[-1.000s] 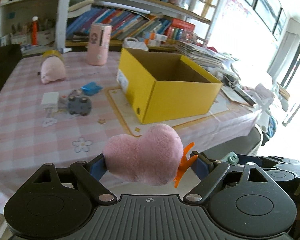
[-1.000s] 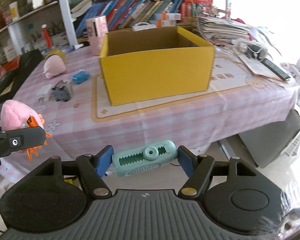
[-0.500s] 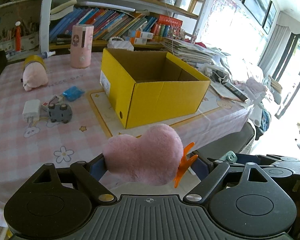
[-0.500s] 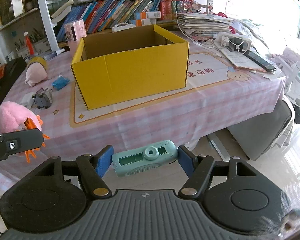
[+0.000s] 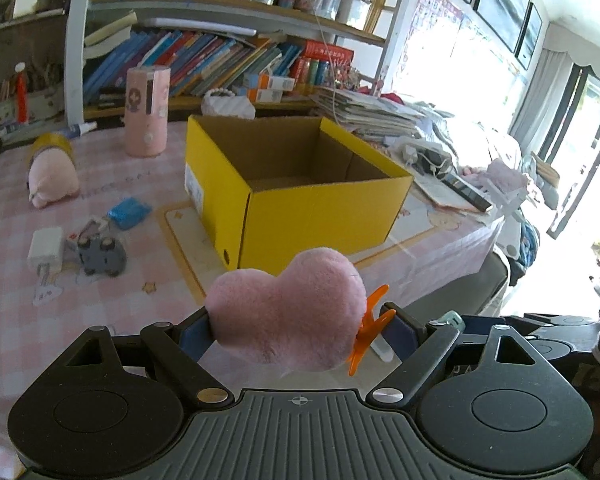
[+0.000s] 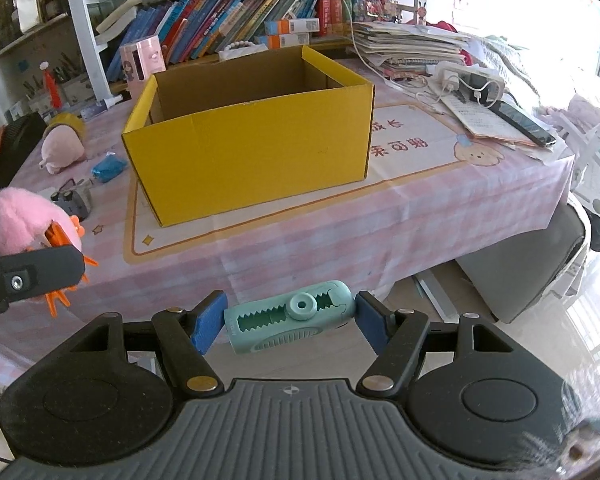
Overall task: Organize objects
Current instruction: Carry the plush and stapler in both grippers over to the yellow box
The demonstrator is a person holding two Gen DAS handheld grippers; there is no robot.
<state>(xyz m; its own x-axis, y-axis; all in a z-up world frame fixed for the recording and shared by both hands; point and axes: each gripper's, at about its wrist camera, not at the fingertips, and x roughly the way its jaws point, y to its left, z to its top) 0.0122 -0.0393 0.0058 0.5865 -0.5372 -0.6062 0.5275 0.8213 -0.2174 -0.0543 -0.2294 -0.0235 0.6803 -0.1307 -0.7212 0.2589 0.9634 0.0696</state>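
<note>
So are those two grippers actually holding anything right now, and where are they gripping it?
Yes. The left gripper squeezes a pink plush toy across its soft body. The right gripper clamps a small teal plastic gadget by its two ends.

Each handheld gripper is built of matte black plastic: a ribbed grey-black central plate marked with a small white crosshair sits between 2 round housings with raised discs. From it, 2 angled black link arms with triangular cut-outs and silver and brass-coloured screw heads reach out to 2 blue finger pads on both the left gripper [image 5: 300, 322] and the right gripper [image 6: 290, 320]. Seen from the right wrist camera, the left tool's black finger [image 6: 40, 270] carries 1 recessed silver bolt.
</note>
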